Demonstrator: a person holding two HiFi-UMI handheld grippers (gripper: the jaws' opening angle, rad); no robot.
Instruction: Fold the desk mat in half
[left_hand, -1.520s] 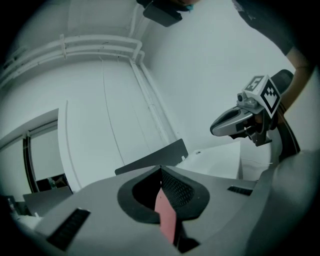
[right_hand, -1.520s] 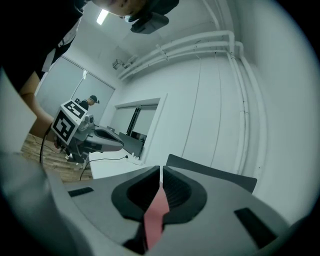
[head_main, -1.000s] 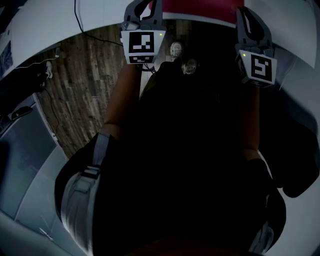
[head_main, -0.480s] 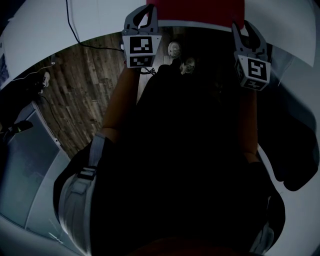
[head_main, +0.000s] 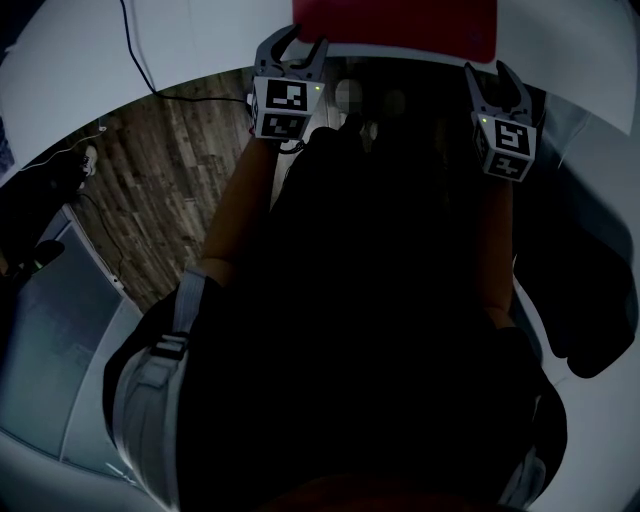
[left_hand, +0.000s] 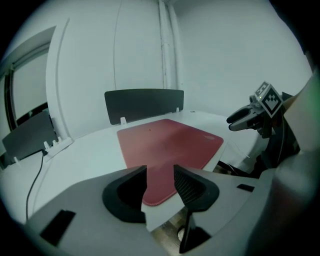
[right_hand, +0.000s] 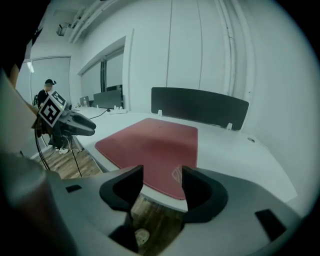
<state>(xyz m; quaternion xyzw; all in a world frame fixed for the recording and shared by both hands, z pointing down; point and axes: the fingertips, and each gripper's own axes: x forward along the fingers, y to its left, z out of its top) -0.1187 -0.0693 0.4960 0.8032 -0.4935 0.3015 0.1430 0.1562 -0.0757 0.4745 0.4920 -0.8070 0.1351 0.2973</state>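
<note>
While both jaw pairs are opening, neither has anything between its pads: left gripper (left_hand: 160, 172) and right gripper (right_hand: 162, 172) hang released just off the table's near rim, well apart from each other. Desk mat (left_hand: 167, 145) lies flat and unfolded on the white table (left_hand: 85, 160), top centre in the head view, with its near edge close to the rim. Left jaws line up with the mat's near-left corner, right jaws with the near-right corner by the logo. Bare tabletop flanks the mat on both sides. Black divider panel (left_hand: 144, 103) stands beyond the far edge. Cable (left_hand: 32, 175) runs down the left of the frame, clear of the mat. Wood floor (head_main: 150, 190) shows below the rim.
</note>
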